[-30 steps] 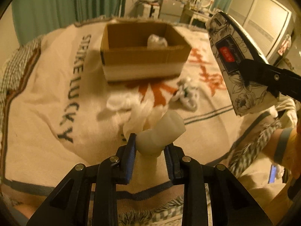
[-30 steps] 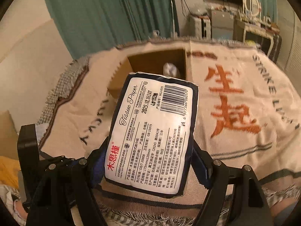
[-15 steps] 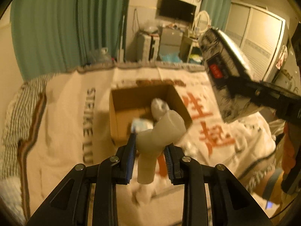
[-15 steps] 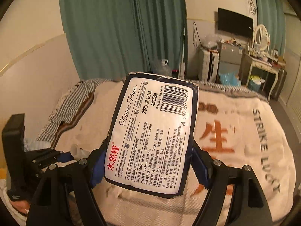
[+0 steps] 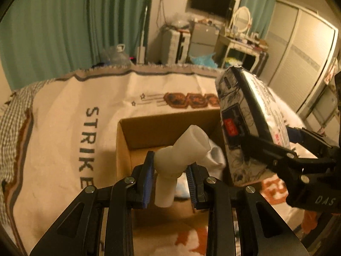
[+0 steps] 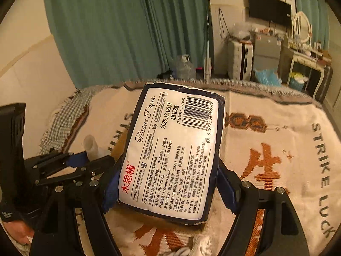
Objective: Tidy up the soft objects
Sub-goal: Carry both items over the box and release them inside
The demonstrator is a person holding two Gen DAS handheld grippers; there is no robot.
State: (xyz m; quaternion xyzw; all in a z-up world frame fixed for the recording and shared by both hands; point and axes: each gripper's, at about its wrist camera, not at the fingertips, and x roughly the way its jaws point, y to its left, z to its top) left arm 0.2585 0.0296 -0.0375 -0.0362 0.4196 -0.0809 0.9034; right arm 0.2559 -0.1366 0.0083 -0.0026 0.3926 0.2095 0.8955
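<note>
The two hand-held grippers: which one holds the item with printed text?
The right hand-held gripper: its tissue pack carries a printed label. The left hand-held gripper holds a plain white tube.

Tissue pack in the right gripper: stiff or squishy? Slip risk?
Likely squishy: the tissue pack looks pillowy and bulges between the right gripper pads. Its glossy plastic wrap may slip. Probably light for its size; it stands tilted in an edge grip without visibly sagging.

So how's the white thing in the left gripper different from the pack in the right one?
The white piece is plain, tube-like and bent, with an open end; the tissue pack is a flat rectangular pillow covered in print and a barcode. The piece is narrow, so the left gripper is nearly closed; the pack spreads the right gripper wide. Both are gripped above the box.
</note>
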